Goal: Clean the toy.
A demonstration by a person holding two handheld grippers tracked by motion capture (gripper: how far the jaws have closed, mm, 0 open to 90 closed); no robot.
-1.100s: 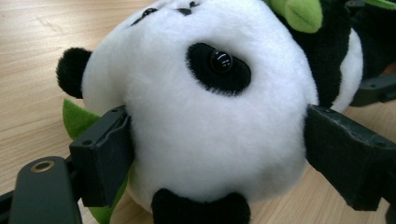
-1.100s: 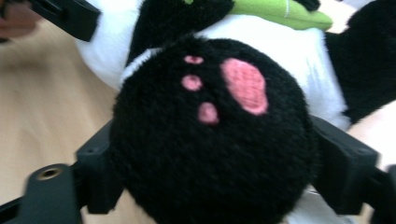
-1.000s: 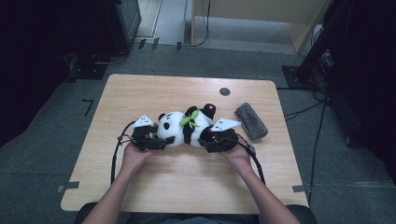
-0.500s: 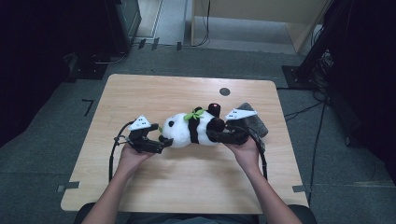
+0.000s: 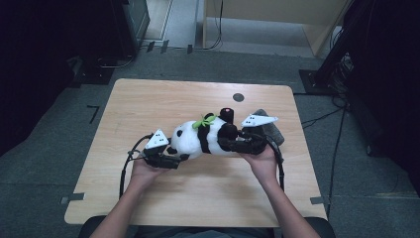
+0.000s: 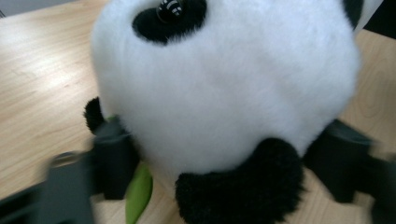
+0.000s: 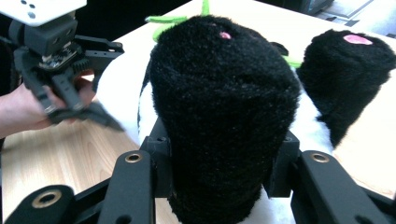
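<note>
A black-and-white plush panda (image 5: 198, 139) with a green leaf at its neck lies on its side on the wooden table (image 5: 163, 99). My right gripper (image 5: 229, 145) is shut on one black leg (image 7: 224, 93) of the panda, with the jaws pressing into the fur on both sides. My left gripper (image 5: 173, 159) is at the panda's head (image 6: 224, 84), jaws spread wide on either side of it, open. The left gripper (image 7: 88, 79) also appears far off in the right gripper view, held by a hand.
A grey rolled cloth (image 5: 271, 131) lies just behind my right gripper, near the table's right edge. A small dark round spot (image 5: 238, 97) marks the far part of the table. Dark equipment and cables stand on the floor around the table.
The panda has been drawn to the right and stretched out on its side by my right gripper. The left gripper has stayed near the head and its jaws have spread.
</note>
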